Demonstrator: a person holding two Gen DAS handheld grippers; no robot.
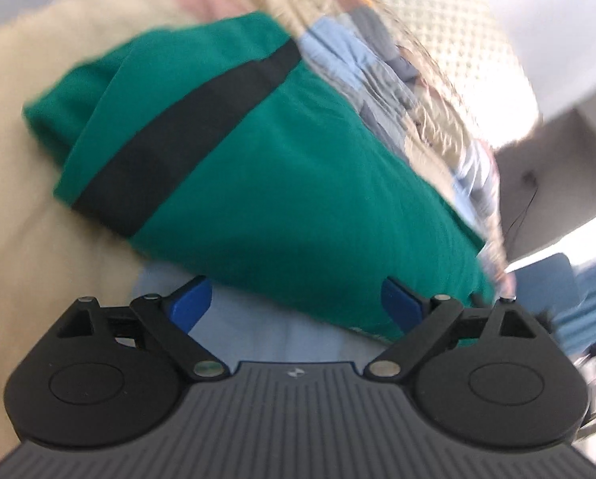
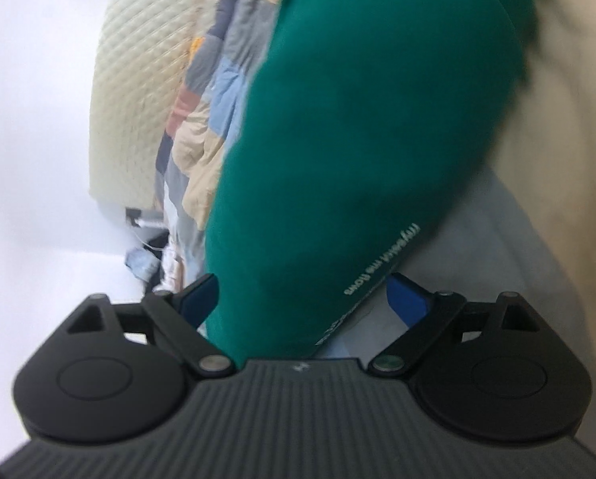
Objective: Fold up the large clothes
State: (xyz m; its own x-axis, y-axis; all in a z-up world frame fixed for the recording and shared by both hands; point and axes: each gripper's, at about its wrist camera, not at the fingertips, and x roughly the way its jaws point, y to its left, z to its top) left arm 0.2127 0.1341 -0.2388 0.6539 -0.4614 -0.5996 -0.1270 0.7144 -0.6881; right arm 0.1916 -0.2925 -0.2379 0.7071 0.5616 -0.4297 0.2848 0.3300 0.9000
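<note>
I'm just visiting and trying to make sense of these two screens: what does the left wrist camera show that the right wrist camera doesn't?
Only the left wrist view shows the black stripe running across the folded green garment.

Only the right wrist view shows the pale printed lettering near that garment's edge clearly enough to notice.

Both show the green garment lying on pale blue fabric, a patchwork quilt behind it, and an open hand-held gripper: left hand-held gripper, right hand-held gripper.

A ribbed grey body, black round-ended linkage arms, silver pivot screws and blue fingertips [image 1: 399, 299] are seen on each hand-held gripper [image 1: 296, 299].
</note>
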